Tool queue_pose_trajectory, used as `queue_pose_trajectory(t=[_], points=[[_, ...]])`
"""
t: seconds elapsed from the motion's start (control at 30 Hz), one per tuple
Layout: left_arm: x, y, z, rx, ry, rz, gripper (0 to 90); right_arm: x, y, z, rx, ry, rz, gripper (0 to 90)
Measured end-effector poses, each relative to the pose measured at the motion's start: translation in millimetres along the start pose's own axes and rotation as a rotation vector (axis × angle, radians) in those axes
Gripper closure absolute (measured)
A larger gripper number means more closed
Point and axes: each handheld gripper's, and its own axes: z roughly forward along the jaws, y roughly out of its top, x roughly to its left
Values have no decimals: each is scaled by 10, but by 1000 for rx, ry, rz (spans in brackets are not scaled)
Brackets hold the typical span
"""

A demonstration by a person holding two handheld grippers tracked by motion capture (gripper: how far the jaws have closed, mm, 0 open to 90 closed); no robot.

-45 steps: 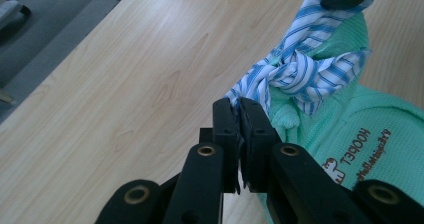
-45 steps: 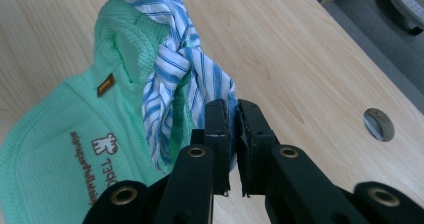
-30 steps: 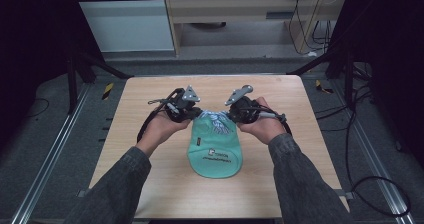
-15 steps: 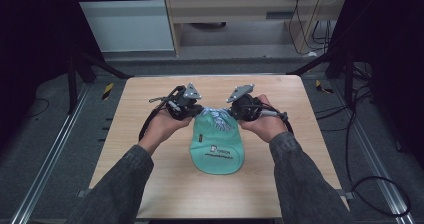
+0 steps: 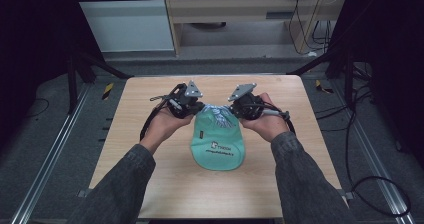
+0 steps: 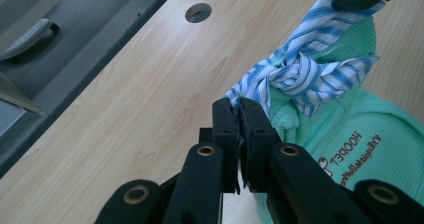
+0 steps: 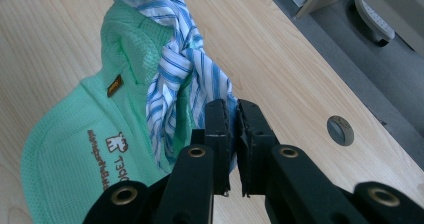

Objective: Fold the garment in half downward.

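Fingers (image 6: 255, 129) of the left gripper (image 6: 239, 115) are seen pinched on one end of a blue-and-white striped cloth (image 6: 305, 71), and the right gripper (image 7: 234, 116) is clamped on the other end. The knot between the two pairs of fingers is made out in both gripper views; from the high view, only a pale striped bunch is discerned there, at the far end of a mint-green cap (image 5: 218, 146) lying on the counter (image 5: 135, 114). A round cable hole (image 6: 198, 12) beyond the left fingers is shown in the left gripper view; a small brown tag (image 7: 115, 85) on the cap is revealed in the right gripper view.
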Motion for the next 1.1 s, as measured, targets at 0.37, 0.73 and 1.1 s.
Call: queue_pose_trajectory(t=[0.37,0.73,1.1], points=[[-38,-5,7,-1,6,17,868,64,-59,-24,-8,1,-14,844],[-125,-66,47,6,14,48,867,67,-112,23,0,-5,-11,843],[-368,-255,8,6,5,75,867,326,-318,19,-11,14,-52,842]])
